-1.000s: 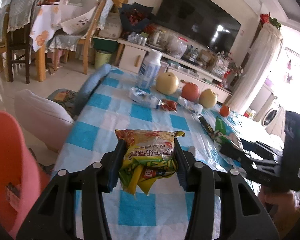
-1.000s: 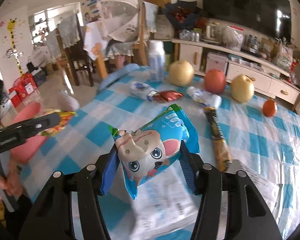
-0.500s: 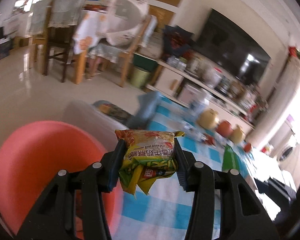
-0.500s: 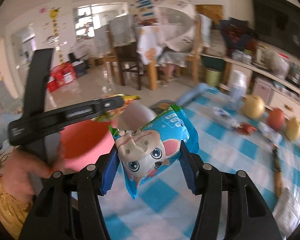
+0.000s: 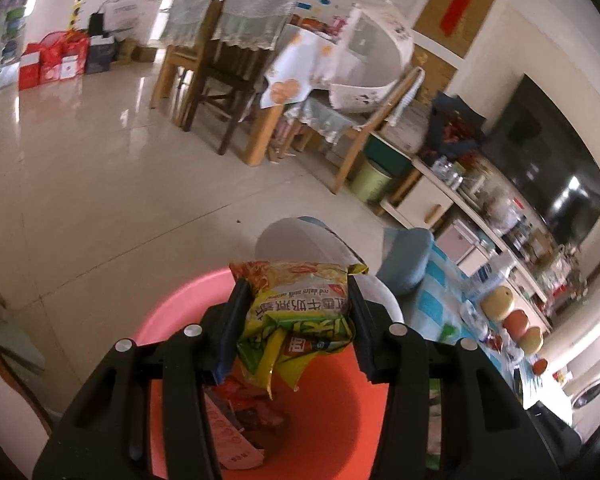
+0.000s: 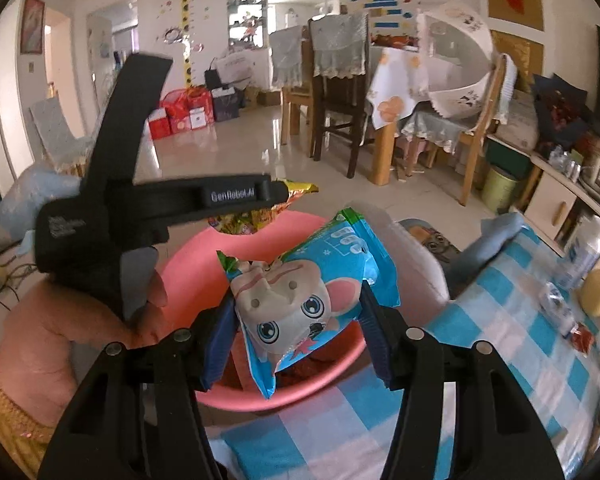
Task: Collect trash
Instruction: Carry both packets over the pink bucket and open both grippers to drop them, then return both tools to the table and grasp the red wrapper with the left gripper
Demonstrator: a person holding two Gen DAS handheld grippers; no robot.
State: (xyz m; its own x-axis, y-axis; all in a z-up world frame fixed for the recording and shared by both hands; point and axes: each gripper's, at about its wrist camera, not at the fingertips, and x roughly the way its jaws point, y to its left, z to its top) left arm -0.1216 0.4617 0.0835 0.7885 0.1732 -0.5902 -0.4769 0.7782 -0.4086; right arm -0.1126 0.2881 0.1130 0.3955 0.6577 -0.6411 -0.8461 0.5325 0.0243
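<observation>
My left gripper (image 5: 296, 328) is shut on a yellow-green snack wrapper (image 5: 300, 312) and holds it above a pink basin (image 5: 332, 420) that has several wrappers lying in it. My right gripper (image 6: 300, 320) is shut on a blue snack packet with a cartoon mouse (image 6: 304, 296), over the near side of the pink basin (image 6: 192, 292). The left gripper's black body (image 6: 148, 204) shows in the right wrist view, above the basin's far rim, with the yellow wrapper (image 6: 296, 190) at its tip.
The blue-checked table (image 6: 520, 344) runs to the right with a bottle (image 6: 584, 252), fruit (image 6: 598, 292) and more wrappers (image 6: 580, 336). A white-and-blue cushioned stool (image 5: 404, 264) stands beyond the basin. Wooden dining chairs (image 6: 336, 92) and tiled floor lie farther off.
Both grippers have swung left from the table to over the pink basin, each still holding its wrapper. The basin's inside has come into the left wrist view.
</observation>
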